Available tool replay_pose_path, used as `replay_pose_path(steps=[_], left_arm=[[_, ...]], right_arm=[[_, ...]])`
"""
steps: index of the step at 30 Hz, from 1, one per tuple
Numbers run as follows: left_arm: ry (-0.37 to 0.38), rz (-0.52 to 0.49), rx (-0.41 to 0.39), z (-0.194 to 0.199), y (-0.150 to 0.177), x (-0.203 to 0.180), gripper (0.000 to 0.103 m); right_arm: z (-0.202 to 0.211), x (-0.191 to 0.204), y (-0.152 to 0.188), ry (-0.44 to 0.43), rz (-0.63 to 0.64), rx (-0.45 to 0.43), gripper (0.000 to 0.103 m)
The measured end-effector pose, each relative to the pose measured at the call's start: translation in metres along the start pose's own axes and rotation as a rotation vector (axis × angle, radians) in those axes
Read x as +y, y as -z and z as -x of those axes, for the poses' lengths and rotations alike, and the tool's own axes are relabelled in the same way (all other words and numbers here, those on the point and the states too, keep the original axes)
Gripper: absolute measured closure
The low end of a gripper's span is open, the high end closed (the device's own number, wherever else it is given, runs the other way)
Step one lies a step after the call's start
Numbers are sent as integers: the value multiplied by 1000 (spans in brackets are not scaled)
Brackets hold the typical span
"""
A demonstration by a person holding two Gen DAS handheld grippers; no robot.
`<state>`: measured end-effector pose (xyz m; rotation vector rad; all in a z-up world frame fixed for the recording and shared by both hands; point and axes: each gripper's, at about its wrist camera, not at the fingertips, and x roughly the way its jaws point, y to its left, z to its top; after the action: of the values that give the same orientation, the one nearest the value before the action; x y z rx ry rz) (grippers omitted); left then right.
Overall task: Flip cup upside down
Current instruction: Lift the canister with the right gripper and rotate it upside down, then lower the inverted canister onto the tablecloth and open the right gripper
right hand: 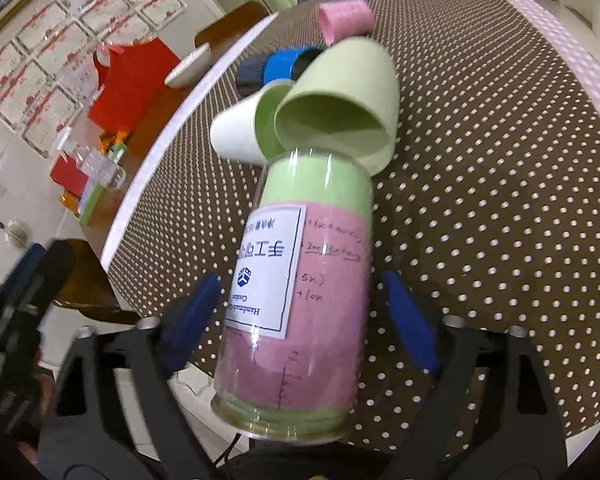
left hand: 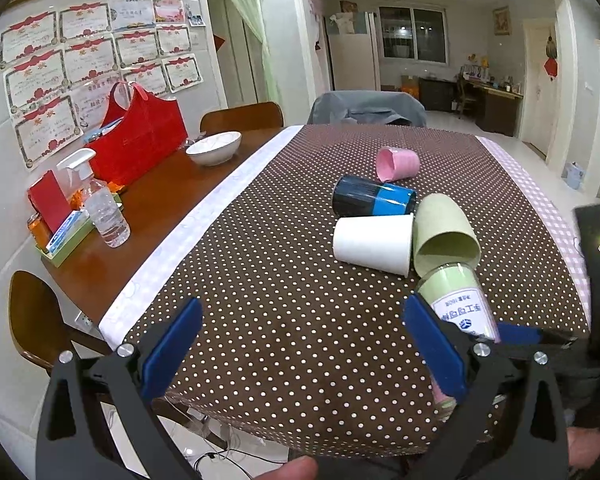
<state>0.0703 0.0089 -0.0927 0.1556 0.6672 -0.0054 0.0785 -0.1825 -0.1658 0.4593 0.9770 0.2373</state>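
Observation:
Several cups lie on their sides on the brown polka-dot tablecloth (left hand: pixel 284 280): a pink cup (left hand: pixel 398 165), a black and blue cup (left hand: pixel 374 197), a white cup (left hand: pixel 374 244) and a green cup (left hand: pixel 444 232). A clear cup with a pink and green paper lining and a white label (right hand: pixel 300 280) lies between the blue pads of my right gripper (right hand: pixel 304 312), its far end touching the green cup (right hand: pixel 340 104). The pads sit close to its sides; contact is unclear. My left gripper (left hand: pixel 300 344) is open and empty above the near table edge; the clear cup (left hand: pixel 460 304) shows beside its right finger.
On the bare wooden table (left hand: pixel 160 200) at left stand a white bowl (left hand: pixel 214 147), a red bag (left hand: pixel 140 140), a spray bottle (left hand: pixel 100 204) and a green tray (left hand: pixel 64 240). Wooden chairs (left hand: pixel 32 312) stand around the table. The right gripper body (left hand: pixel 596 264) is at the right.

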Motion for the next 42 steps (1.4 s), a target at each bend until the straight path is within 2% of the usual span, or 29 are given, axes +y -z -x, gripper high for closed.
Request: replay_pose_path(steps=[7, 21, 28, 35, 42], left_arm=[[9, 2, -4, 5, -4, -6, 4], [43, -19, -18, 23, -15, -23, 4], [81, -28, 36, 16, -13, -37, 4], [115, -55, 122, -6, -13, -63, 4], [155, -44, 253, -43, -15, -79, 4]], right_arm=[[46, -17, -10, -7, -16, -131, 6], [114, -36, -17, 94, 7, -335, 6], [138, -43, -10, 161, 52, -413, 6], [134, -62, -3, 160, 26, -398, 6], [133, -80, -2, 164, -17, -394, 6]])
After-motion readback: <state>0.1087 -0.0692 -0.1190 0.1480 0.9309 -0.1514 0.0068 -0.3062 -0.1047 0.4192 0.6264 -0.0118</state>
